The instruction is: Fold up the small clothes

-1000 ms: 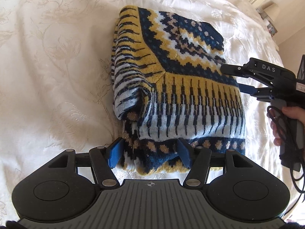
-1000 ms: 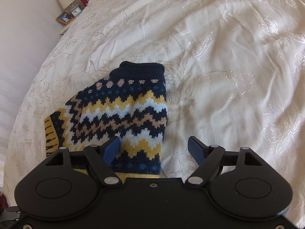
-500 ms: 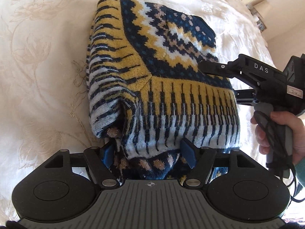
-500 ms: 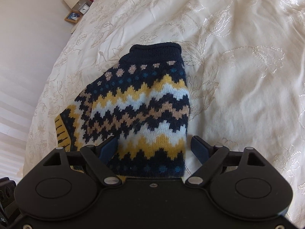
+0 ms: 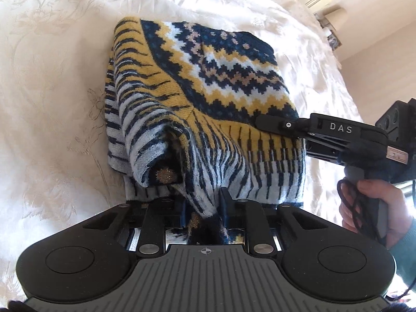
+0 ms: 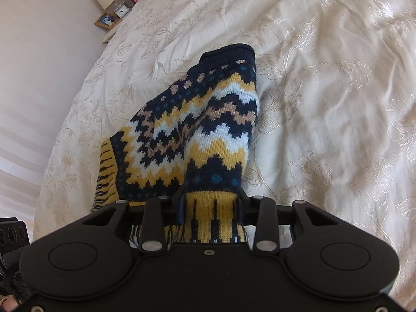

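While the patterned knit sweater [image 5: 208, 98] lies partly folded on the bed [image 5: 52, 104], we have both claws clamped on its near edge. Our left claw [image 5: 204, 208] is pinched tight on a bunched fold of the hem, where white and navy stripes gather into a ridge between the two blue-tipped fingers [image 5: 224, 202]. From that grip the fabric rises and drapes away, with a loose tuck of cloth curling open just to the left of it. Our right claw [image 6: 211, 206] is likewise closed on the sweater, its fingers squeezing a yellow band with dark bars; in the right wrist view the zigzag rows of yellow, white, tan and navy run up from the grip to the dark ribbed edge [image 6: 228, 52] at the far end, which rests on the cream embroidered bedspread [image 6: 325, 91]. In the left wrist view we see the right claw from the side, reaching in over the sweater's right edge, with the person's hand [image 5: 374, 208] wrapped round its handle and a dark cable looped by the fingers. Far off at the bed's corner stands a small table [image 6: 114, 23] with a lamp, a framed picture and a little clock.
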`<state>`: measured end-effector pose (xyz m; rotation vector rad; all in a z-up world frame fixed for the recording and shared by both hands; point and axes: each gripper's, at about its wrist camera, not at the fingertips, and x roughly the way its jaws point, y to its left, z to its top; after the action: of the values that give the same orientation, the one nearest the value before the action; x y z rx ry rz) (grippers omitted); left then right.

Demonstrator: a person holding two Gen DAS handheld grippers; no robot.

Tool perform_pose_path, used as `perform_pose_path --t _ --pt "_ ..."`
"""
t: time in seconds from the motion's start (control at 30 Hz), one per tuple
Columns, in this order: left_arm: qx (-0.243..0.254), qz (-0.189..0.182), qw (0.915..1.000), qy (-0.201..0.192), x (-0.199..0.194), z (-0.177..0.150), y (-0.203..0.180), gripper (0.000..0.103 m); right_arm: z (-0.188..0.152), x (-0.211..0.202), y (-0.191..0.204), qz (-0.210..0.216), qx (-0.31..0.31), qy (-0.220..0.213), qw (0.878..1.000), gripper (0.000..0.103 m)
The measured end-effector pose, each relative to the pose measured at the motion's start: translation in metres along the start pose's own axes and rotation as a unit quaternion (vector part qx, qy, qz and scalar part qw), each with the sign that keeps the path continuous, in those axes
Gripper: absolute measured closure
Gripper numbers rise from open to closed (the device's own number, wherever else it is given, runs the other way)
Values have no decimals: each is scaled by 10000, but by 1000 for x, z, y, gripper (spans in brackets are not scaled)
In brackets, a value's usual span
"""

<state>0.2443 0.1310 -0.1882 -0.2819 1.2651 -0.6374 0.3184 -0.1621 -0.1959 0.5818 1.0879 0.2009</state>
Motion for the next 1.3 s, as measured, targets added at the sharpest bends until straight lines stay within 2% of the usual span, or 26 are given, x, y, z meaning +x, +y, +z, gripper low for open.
perform_pose_path --t 0.23,0.4,0.6,0.67,0.7,0.77,0.83,0.9,0.97,1.07,1.2,1.3 --pt "29 -268 9996 89 -9 -12 -5 81 -23 -18 21 -167 -7 124 9998 58" --pt "244 -406 9983 352 -10 -19 -6 81 -43 -38 21 -283 222 222 9991 58" --pt "520 -500 9946 740 -14 -24 2 81 -43 -62 11 -272 600 264 9975 58" --pt "629 -246 9950 740 -10 -22 8 81 -43 -62 2 -317 694 262 9967 56" --pt "618 21 9957 697 -7 -20 13 80 -48 -64 -4 -432 740 245 9960 55" --pt "504 568 9955 567 -2 -22 20 78 -52 -63 -10 -799 756 155 9938 51" --pt "266 875 9945 517 -2 -20 28 73 -53 -65 -13 -847 780 -31 9933 49" --pt "95 1037 9936 437 -8 -17 27 73 -55 -71 -12 -765 865 -161 9932 46" --pt "133 1165 9927 281 -22 -21 20 74 -54 -76 -8 -776 710 -288 9940 45" --pt "451 1398 9891 -127 -47 -31 2 75 -57 -91 -6 -767 466 -540 9945 45" --pt "1019 1402 9827 -648 -64 -26 -30 74 -56 -104 0 -883 145 -781 9929 45" --pt "1302 1359 9797 -686 -49 -14 -48 74 -54 -104 2 -1030 -1 -808 9914 45"
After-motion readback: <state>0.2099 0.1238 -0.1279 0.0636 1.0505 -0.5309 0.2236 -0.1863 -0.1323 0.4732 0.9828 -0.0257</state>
